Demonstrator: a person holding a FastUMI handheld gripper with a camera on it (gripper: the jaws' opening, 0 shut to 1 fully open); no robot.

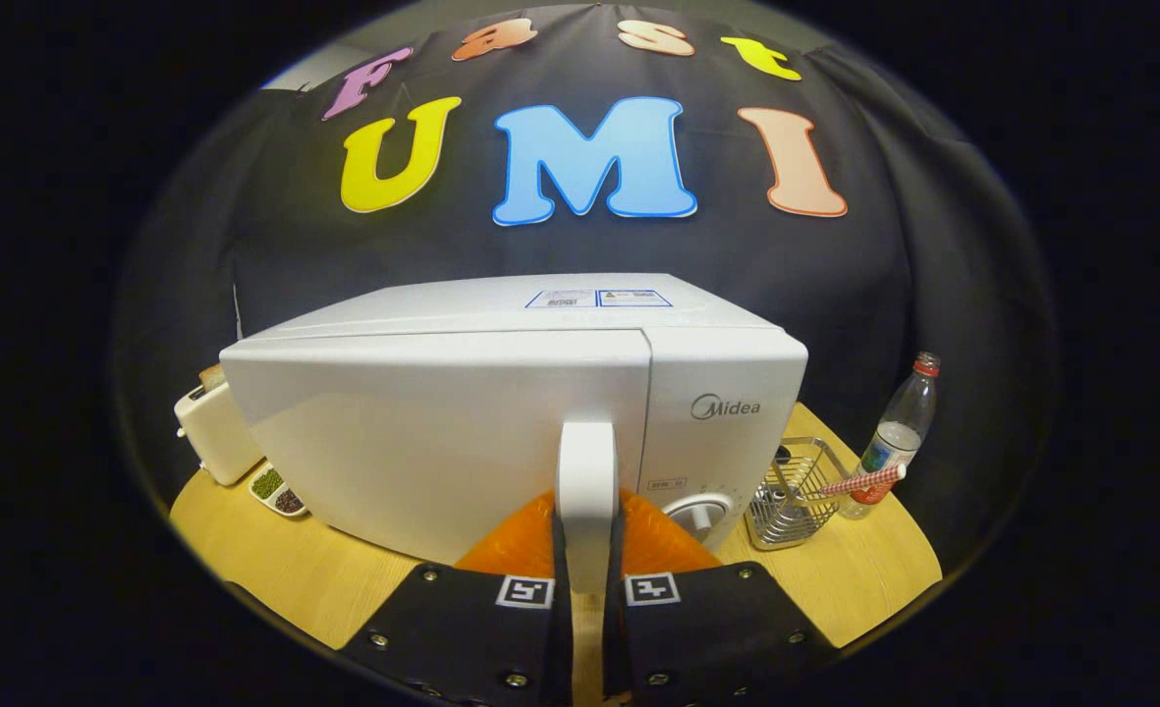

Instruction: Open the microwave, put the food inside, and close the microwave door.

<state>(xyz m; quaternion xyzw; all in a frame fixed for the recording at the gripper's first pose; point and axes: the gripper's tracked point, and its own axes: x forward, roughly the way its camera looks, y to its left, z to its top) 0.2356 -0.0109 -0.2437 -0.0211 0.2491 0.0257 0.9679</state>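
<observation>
Microwave [501, 412] sits on the desk [265, 550], dead ahead at twelve o'clock, door seemingly cracked. My tongs [587, 560] are clenched on its one upright handle [587, 471]. Opening step, I reckon; next I pull and swing wide. One toaster [214, 432] at nine, one bottle [899, 427], one wire basket [791, 501] at three.

I see the microwave [501, 412] centred on the table [864, 579], its door handle [586, 491] between the gripper [587, 550] fingers. Toaster [214, 432] left of it, small dish [278, 491] in front of the toaster. Wire basket [791, 506] right, bottle [899, 432] beyond the basket.
</observation>
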